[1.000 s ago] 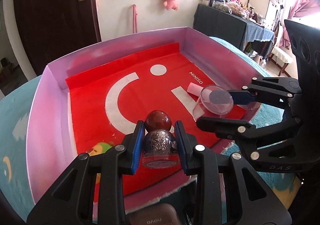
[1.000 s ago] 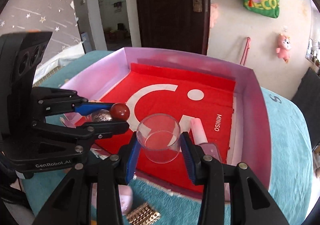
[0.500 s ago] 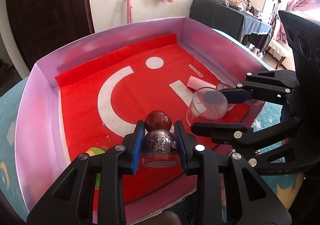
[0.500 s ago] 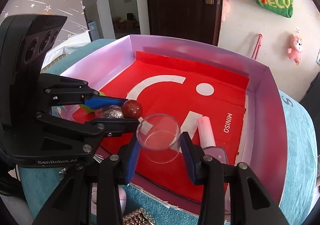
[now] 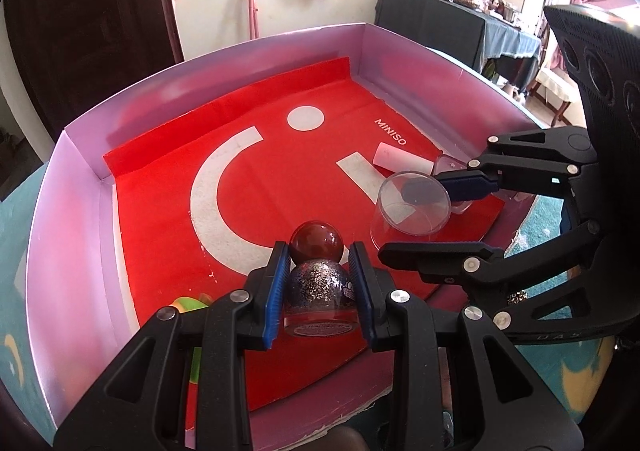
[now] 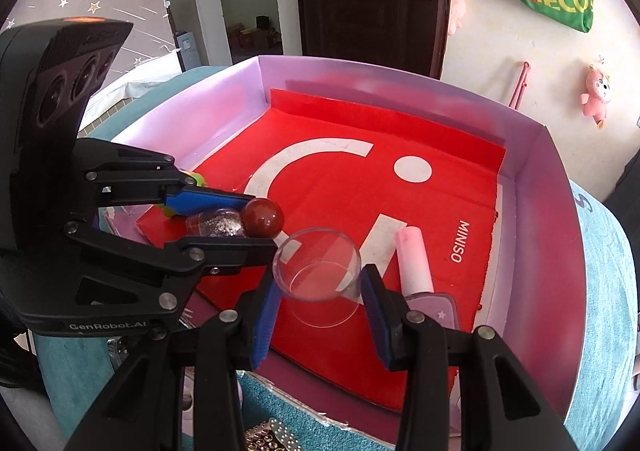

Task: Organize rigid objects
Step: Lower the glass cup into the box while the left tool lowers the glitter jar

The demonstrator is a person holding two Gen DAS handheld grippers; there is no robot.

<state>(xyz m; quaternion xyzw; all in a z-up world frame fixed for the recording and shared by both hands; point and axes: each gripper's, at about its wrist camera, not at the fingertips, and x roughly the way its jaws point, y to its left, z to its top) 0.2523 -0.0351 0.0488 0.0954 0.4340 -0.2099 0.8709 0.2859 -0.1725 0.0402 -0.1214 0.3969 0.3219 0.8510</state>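
Note:
My left gripper [image 5: 319, 255] is shut on a clear glitter bottle [image 5: 320, 287] with a round dark-red cap [image 5: 316, 241], held over the near part of the box. To its right, my right gripper [image 5: 412, 219] is shut on a clear plastic cup [image 5: 412, 207] lying on its side. In the right wrist view the cup [image 6: 316, 271] sits between the blue pads of the right gripper [image 6: 320, 279], mouth facing away. The left gripper [image 6: 260, 223] with the bottle [image 6: 218, 223] is just to the left. Both hover over a purple box [image 5: 240, 67] lined with a red bag.
A pink tube [image 6: 414, 263] and a small purple case [image 6: 432, 307] lie in the box's near right part. A green-yellow toy [image 5: 188, 303] lies near left. The box wall [image 6: 532, 211] stands on teal cloth; a studded gold item [image 6: 272, 435] lies outside its near edge.
Both grippers have edged a little farther in over the box, still holding the bottle and the cup. The objects lying in the box have not moved.

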